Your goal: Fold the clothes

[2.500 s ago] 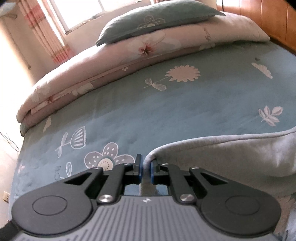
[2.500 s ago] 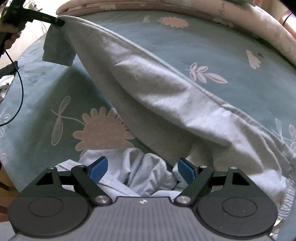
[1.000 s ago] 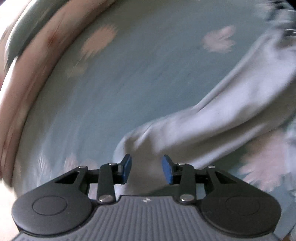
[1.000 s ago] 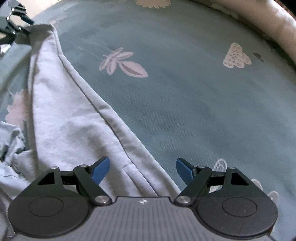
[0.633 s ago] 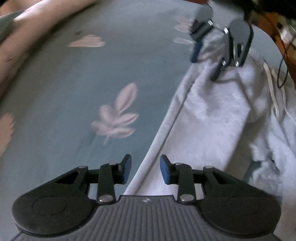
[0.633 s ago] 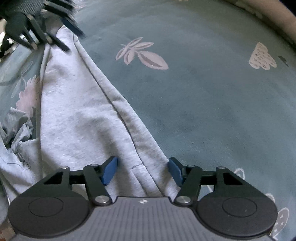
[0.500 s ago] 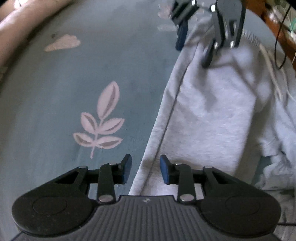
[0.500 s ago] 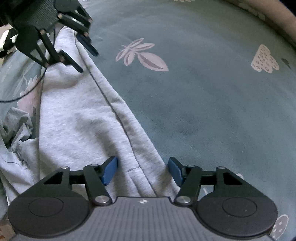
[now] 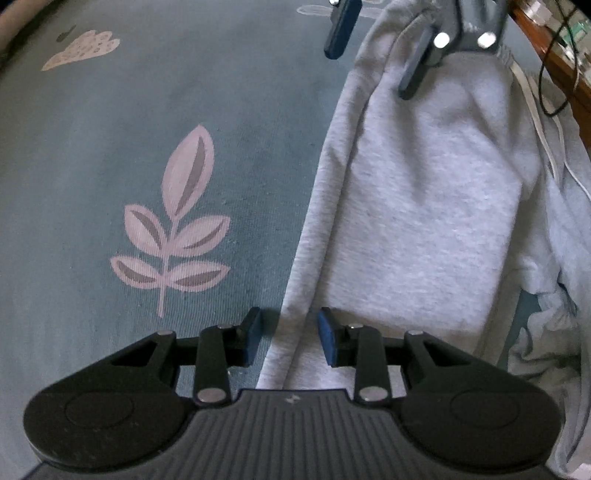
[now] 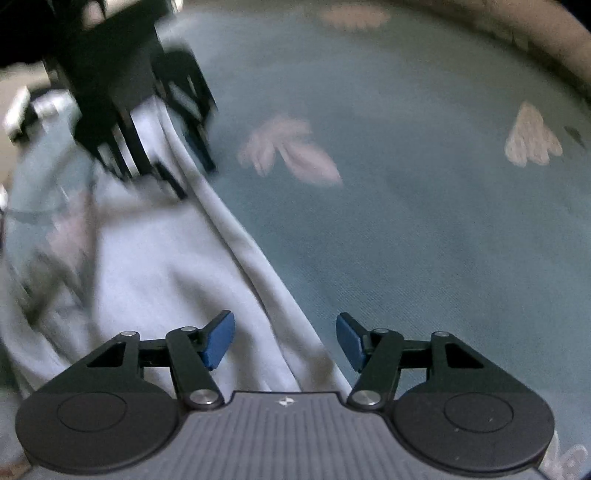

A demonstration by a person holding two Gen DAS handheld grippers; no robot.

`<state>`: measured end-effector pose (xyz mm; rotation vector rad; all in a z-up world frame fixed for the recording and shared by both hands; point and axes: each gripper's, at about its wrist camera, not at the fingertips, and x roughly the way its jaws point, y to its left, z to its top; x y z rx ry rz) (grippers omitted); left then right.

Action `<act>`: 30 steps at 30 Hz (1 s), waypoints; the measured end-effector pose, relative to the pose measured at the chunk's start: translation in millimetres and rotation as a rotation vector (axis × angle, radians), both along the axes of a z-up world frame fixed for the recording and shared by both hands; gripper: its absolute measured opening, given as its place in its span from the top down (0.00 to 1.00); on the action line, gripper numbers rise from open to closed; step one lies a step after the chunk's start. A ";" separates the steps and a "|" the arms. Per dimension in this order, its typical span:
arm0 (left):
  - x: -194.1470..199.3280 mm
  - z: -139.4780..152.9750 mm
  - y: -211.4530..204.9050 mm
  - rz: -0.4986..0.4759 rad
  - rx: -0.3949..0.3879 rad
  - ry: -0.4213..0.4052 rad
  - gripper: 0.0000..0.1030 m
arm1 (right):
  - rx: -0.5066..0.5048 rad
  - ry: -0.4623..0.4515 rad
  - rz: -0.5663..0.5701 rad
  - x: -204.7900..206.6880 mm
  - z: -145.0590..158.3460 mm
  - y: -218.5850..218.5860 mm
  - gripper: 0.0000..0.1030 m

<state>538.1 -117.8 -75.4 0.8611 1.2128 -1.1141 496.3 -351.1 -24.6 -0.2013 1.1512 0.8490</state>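
Observation:
Grey sweatpants (image 9: pixel 417 192) lie stretched out on the blue flowered bedsheet (image 9: pixel 110 147). My left gripper (image 9: pixel 290 334) is open, its blue pads straddling the garment's long edge seam near one end. At the far end of the left wrist view my right gripper (image 9: pixel 376 44) is open over the waistband, where a white drawstring (image 9: pixel 543 125) trails. The right wrist view is blurred: my right gripper (image 10: pixel 285 341) is open above the grey sweatpants (image 10: pixel 177 266), and the left gripper (image 10: pixel 192 155) stands at the other end of the same edge.
A pale crumpled garment (image 9: pixel 546 332) lies beside the sweatpants on the right. A wooden bed frame (image 9: pixel 554 48) with cables runs along the upper right. A rolled pink quilt (image 10: pixel 517 33) borders the far side of the bedsheet (image 10: pixel 424 221).
The left gripper let go of the lifted leg end and swung round to the garment's edge. The sweatpants now lie flat. Both grippers have closed in on each other along the seam.

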 end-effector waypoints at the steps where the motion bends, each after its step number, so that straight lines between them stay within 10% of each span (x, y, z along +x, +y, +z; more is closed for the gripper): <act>1: -1.4 0.3 0.8 0.004 -0.004 -0.006 0.70 | 0.050 0.004 -0.015 5.2 5.2 2.6 0.36; 19: -17.7 11.2 17.4 0.010 -0.120 -0.123 0.70 | -0.009 0.067 0.213 45.2 -27.4 77.2 0.90; 30: -17.3 8.9 -4.4 -0.050 -0.182 -0.067 0.70 | 0.012 0.015 0.245 29.2 -4.6 72.1 0.96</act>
